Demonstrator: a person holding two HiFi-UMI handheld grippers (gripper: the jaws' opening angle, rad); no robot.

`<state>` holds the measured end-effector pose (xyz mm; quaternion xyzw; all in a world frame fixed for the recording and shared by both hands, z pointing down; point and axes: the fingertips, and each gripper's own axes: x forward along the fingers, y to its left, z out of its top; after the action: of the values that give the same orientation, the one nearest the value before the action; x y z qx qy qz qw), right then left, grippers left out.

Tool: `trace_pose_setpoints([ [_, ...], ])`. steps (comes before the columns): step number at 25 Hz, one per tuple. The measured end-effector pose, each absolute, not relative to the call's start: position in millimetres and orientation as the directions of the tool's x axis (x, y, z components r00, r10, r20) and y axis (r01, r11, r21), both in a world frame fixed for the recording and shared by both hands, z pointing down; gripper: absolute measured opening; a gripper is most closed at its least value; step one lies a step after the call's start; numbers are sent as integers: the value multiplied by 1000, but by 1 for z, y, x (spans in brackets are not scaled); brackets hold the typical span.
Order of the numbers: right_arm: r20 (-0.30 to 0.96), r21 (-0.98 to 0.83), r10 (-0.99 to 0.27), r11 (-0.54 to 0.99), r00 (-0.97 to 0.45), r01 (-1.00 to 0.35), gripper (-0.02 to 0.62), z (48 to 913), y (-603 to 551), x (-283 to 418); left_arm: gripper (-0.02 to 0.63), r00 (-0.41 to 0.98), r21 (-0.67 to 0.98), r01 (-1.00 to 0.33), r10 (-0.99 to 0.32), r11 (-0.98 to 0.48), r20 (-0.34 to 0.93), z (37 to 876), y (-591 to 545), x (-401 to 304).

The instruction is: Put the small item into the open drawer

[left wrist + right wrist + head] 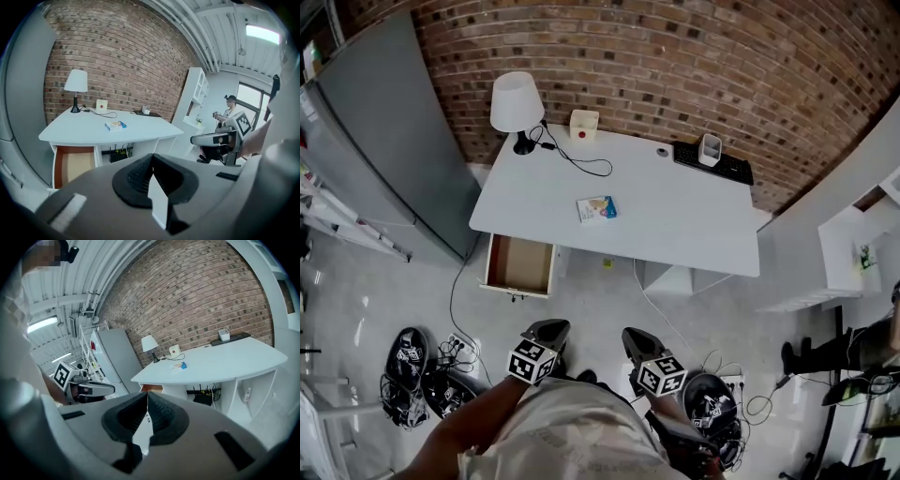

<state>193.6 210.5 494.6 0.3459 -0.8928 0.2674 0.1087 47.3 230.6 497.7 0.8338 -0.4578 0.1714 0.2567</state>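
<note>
A small flat packet (597, 209) in white, blue and yellow lies near the middle of the white desk (694, 234); it also shows as the packet (115, 125) and the packet (177, 366). Under the desk's left front corner an open drawer (520, 264) with a brown bottom stands pulled out, and the drawer (71, 168) looks empty. My left gripper (548, 330) and right gripper (635, 339) hover well short of the desk, above the floor, both shut and empty. Each left gripper (151, 158) and right gripper (146, 396) has its jaws pressed together.
On the desk's back edge stand a white lamp (516, 105), a small white box (583, 125), a keyboard (712, 164) and a white cup (710, 149). A grey cabinet (384, 141) flanks the desk on the left, white shelving (853, 253) on the right. Cables and gear (417, 370) litter the floor.
</note>
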Motion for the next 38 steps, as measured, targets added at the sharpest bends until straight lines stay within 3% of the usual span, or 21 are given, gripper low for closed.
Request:
trace_pose_setpoints([
  [17, 400, -369, -630, 555, -666, -746, 6, 482, 148, 190, 6, 596, 287, -799, -636, -528, 490, 492, 154, 39],
  [38, 425, -311, -664, 531, -615, -789, 6, 476, 80, 109, 6, 615, 318, -787, -634, -529, 469, 498, 87, -55],
])
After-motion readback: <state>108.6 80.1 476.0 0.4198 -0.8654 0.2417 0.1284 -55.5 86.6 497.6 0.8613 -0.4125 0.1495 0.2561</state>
